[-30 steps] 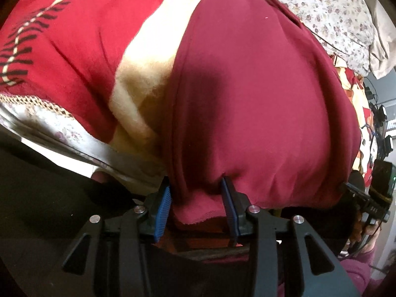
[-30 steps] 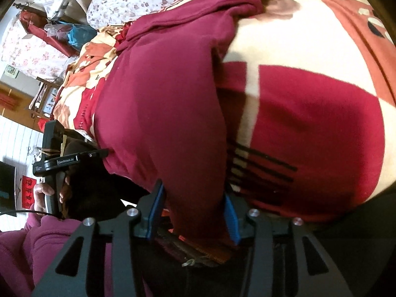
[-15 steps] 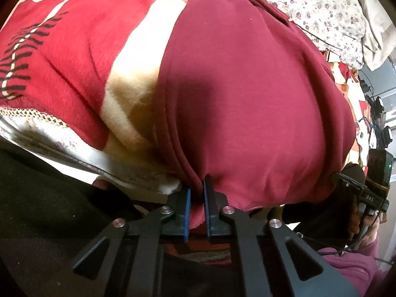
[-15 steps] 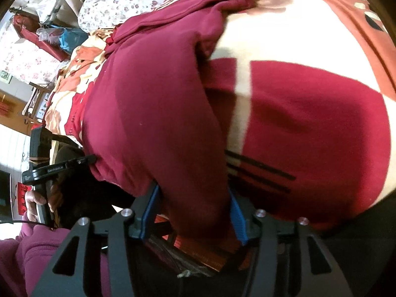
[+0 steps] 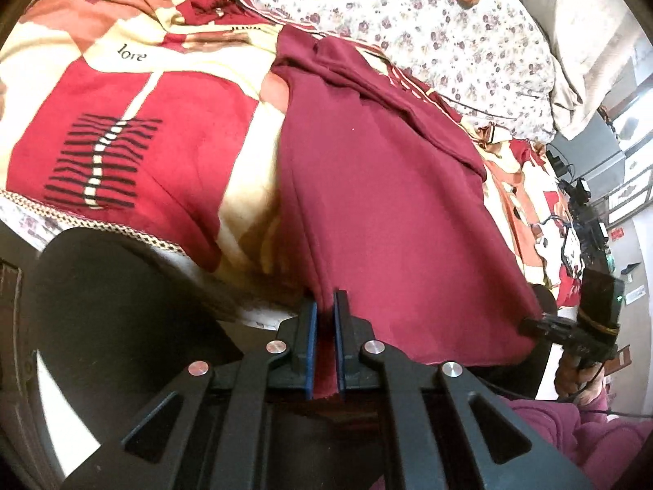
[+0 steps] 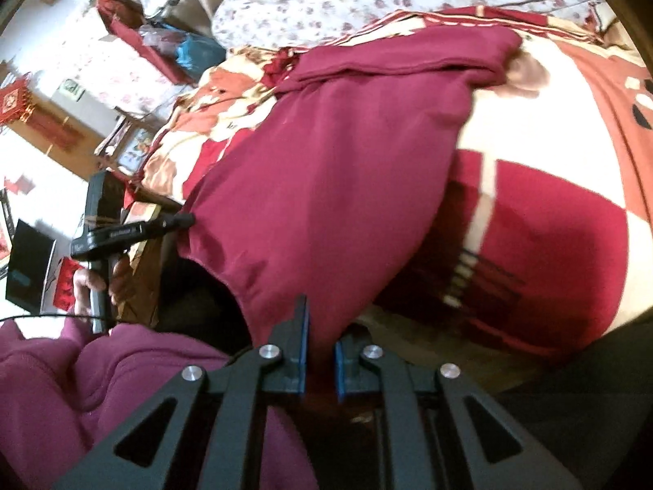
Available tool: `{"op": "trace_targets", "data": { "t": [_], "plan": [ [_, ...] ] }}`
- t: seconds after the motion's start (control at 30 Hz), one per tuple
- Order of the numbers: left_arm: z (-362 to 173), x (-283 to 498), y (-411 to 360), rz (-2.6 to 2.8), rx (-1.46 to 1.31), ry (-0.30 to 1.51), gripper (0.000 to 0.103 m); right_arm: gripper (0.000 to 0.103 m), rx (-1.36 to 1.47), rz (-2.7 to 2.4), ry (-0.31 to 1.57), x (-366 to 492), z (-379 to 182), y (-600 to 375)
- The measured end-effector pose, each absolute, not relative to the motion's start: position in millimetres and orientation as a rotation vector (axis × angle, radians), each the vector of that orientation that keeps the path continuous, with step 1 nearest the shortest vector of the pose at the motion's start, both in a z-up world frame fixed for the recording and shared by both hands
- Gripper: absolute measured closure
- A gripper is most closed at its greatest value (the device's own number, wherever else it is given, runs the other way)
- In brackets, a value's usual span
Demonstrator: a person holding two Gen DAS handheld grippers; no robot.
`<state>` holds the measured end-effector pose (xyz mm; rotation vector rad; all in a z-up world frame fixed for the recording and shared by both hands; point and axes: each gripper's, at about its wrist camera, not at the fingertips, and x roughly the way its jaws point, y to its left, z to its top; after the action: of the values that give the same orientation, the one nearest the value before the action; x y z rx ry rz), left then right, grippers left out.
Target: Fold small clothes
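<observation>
A maroon garment (image 5: 387, 204) (image 6: 326, 163) lies spread on a red-and-cream blanket (image 5: 122, 143) (image 6: 551, 245), its near hem lifted. My left gripper (image 5: 325, 302) is shut on the hem at one near corner, with cloth pinched between the blue pads. The right gripper (image 6: 321, 322) is closing its jaws on the hem at the other near corner, and the pads press on the cloth. Each view catches the other gripper at the hem's far corner: the right gripper (image 5: 547, 324) and the left gripper (image 6: 179, 220). The garment's far part is folded over in a thick band.
A floral sheet (image 5: 408, 20) (image 6: 367, 0) covers the bed beyond the blanket. The person's maroon sleeve (image 6: 81, 388) and a hand (image 6: 94, 286) are at the lower left. A dark rounded shape (image 5: 102, 306) fills the near left. Cluttered furniture (image 6: 61, 81) stands past the bed.
Both grippers went from open around the hem to shut on it, the left first. Both then rose and drew back, lifting the near edge and showing more of the bed.
</observation>
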<state>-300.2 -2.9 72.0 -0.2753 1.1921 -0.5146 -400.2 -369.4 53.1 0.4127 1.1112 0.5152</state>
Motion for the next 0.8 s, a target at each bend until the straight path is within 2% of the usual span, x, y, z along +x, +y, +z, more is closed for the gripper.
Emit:
{"op": "trace_targets", "data": {
  "t": [0.1, 0.2, 0.4, 0.63, 0.8],
  "plan": [
    [69, -298, -4, -0.51, -0.29, 1.2, 0.103, 0.094, 0.432, 0.516, 1.162, -395, 36, -363],
    [77, -292, -1, -0.519, -0.303, 1.185, 0.103, 0.094, 0.452, 0.537, 1.147, -387, 41, -365],
    [110, -264, -3, -0.54, -0.325, 1.086, 0.103, 0.094, 0.517, 0.55, 1.014, -361, 82, -385],
    [151, -191, -35, -0.577, -0.32, 0.936, 0.103, 0.094, 0.636, 0.45, 0.793, -301, 122, -431],
    [156, -131, -57, -0.573, -0.346, 0.914, 0.103, 0.094, 0.631, 0.364, 0.775, -247, 129, -458]
  ]
}}
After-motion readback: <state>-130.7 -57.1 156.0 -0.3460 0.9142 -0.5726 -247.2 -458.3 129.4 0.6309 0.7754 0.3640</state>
